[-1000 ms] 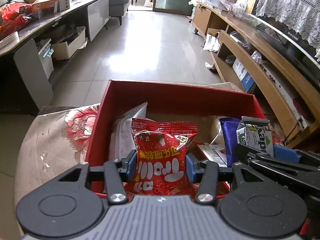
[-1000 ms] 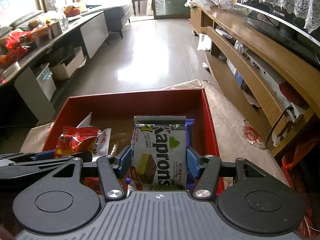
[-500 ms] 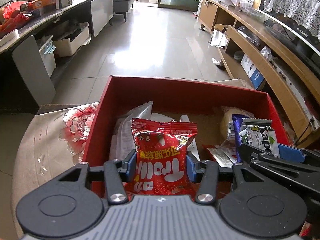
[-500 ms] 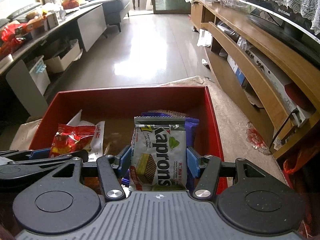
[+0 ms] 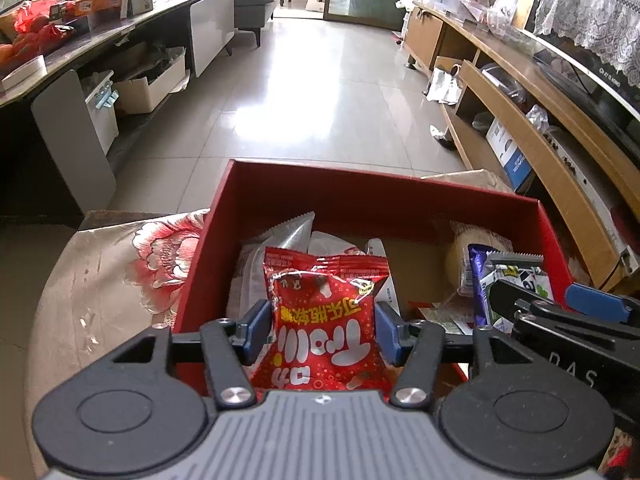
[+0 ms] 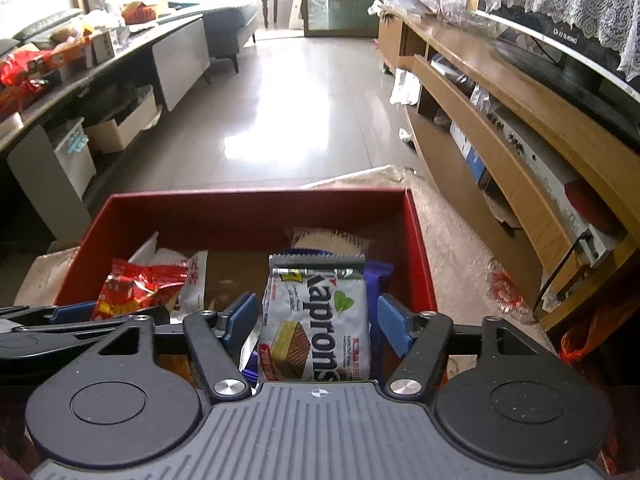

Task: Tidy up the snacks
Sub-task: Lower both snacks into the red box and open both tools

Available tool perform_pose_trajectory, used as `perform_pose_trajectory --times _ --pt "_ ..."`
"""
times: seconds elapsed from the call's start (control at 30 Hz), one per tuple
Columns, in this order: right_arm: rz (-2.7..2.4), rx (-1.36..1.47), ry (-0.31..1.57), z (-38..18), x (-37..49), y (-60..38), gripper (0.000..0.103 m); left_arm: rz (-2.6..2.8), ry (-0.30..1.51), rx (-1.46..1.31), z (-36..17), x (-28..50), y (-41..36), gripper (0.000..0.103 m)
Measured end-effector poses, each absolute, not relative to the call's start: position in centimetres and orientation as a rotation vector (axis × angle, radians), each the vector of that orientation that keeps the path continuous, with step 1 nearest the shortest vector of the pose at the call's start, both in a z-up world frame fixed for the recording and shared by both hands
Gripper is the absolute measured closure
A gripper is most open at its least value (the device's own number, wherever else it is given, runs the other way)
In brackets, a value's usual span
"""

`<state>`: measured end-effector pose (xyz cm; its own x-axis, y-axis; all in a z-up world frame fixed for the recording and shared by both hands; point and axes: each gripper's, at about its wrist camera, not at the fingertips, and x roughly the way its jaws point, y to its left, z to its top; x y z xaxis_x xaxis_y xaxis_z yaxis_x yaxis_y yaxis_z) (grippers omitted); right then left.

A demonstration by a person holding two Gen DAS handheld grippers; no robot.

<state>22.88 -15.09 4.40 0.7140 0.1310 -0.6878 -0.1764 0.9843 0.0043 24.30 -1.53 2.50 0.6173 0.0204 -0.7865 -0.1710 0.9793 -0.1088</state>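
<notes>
A red snack packet point(image 5: 320, 304) stands upright between the blue pads of my left gripper point(image 5: 321, 330), over the near left part of the red box point(image 5: 360, 200). The jaws are opening and the pads sit just at the packet's edges without pinching it. In the right wrist view a white Kaprons wafer packet point(image 6: 320, 292) stands between the pads of my right gripper point(image 6: 316, 322), inside the red box point(image 6: 256, 208) near its right wall. Those jaws are opening too, with clear gaps on both sides of the packet. The wafer packet point(image 5: 516, 268) also shows at the right of the left wrist view.
The box also holds white packets point(image 5: 292, 232), a purple packet point(image 6: 378, 280) and a round biscuit pack point(image 5: 480, 240). It rests on a flowered cloth point(image 5: 120, 280). Beyond lies a tiled floor, with a wooden shelf unit point(image 6: 520, 120) on the right.
Both pairs of pads have moved apart from the packets that they pinched before, the right pair more widely. The packets and the hands stay where they were.
</notes>
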Motion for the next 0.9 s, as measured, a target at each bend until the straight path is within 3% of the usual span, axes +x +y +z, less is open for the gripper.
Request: perform_pose_trajectory --times 0.9 --pt "0.154 -0.046 0.687 6.5 21.4 -16.7 0.022 0.073 0.836 -0.210 5.2 22.0 -1.6 0.039"
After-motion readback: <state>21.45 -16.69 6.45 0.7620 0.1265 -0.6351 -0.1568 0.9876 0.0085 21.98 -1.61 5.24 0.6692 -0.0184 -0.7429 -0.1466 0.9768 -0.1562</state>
